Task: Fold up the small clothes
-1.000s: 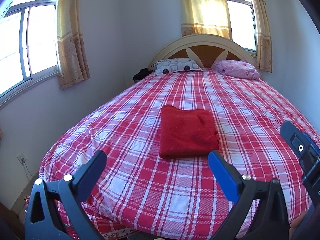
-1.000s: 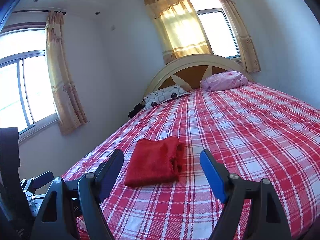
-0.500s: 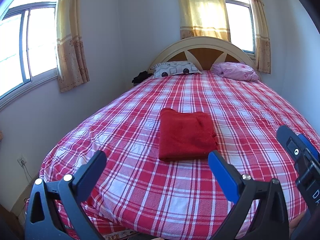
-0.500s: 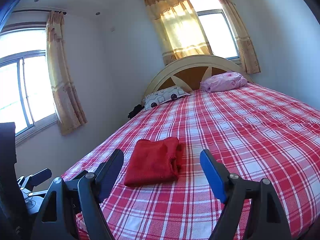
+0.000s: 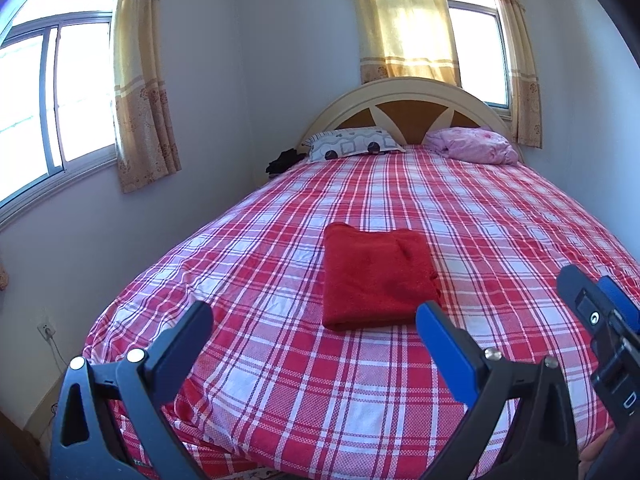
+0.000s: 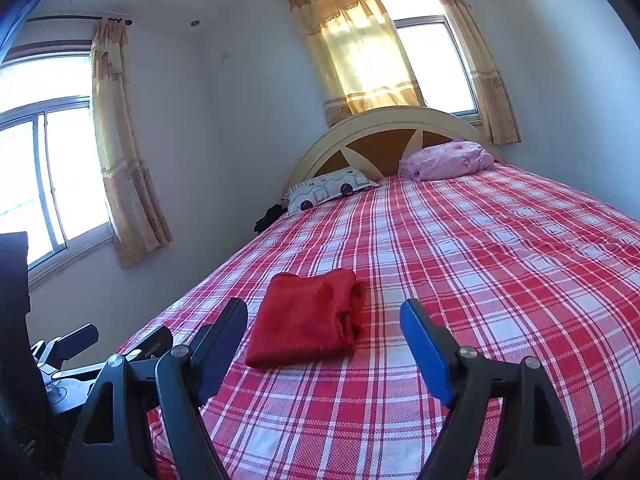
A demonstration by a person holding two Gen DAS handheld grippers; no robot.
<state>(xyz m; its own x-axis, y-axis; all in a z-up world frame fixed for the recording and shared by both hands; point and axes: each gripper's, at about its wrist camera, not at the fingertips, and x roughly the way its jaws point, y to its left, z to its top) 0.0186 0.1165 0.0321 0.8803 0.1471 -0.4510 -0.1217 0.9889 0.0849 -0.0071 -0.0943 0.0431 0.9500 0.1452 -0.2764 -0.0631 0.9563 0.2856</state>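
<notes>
A red garment (image 5: pixel 376 276) lies folded into a neat rectangle on the red plaid bed (image 5: pixel 500 232); it also shows in the right wrist view (image 6: pixel 308 320). My left gripper (image 5: pixel 314 322) is open and empty, held above the bed's foot, short of the garment. My right gripper (image 6: pixel 324 322) is open and empty, also back from the garment; its tip shows at the right edge of the left wrist view (image 5: pixel 600 312). The left gripper shows at the lower left of the right wrist view (image 6: pixel 76 344).
Two pillows lie at the headboard: a patterned white one (image 5: pixel 352 144) and a pink one (image 5: pixel 472 146). Dark clothing (image 5: pixel 284 160) sits by the bed's far left corner. Walls with curtained windows stand left and behind. A wall socket (image 5: pixel 46 330) is low left.
Both grippers have drawn back a little from the bed and tilted up; the garment looks slightly farther away. The garment has not moved.
</notes>
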